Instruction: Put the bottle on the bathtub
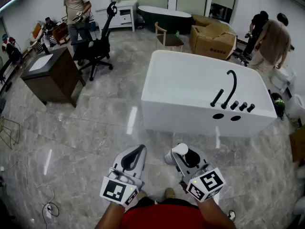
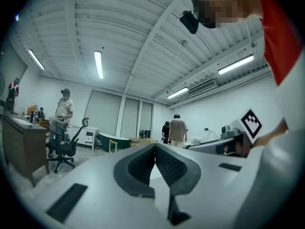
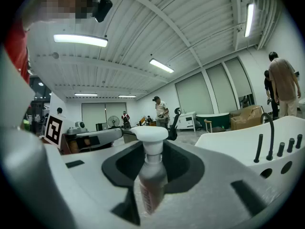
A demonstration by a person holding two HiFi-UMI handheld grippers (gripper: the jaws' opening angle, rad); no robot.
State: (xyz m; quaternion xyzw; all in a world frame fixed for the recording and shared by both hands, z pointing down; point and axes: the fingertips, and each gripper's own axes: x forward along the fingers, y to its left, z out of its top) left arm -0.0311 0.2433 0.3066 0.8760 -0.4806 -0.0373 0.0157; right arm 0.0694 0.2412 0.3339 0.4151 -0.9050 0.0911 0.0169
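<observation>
A small bottle (image 1: 177, 151) with a white cap sticks out of my right gripper (image 1: 177, 156), whose jaws are shut on its body. In the right gripper view the bottle (image 3: 151, 178) stands upright between the jaws of that gripper (image 3: 152, 149). My left gripper (image 1: 139, 150) is held beside it, shut and empty; its pads (image 2: 162, 163) meet in the left gripper view. The white bathtub (image 1: 205, 120) stands on the floor ahead and to the right, with a black faucet (image 1: 231, 86) and knobs on its near right rim. Both grippers are well short of it.
A black office chair (image 1: 97, 46) and a dark wooden cabinet (image 1: 52, 78) stand at the left. Behind the tub are a wooden chair (image 1: 169, 37), cardboard boxes (image 1: 212, 37) and a dark green tub (image 1: 164, 15). People stand at far left and far right. Toilets (image 1: 286, 75) line the right.
</observation>
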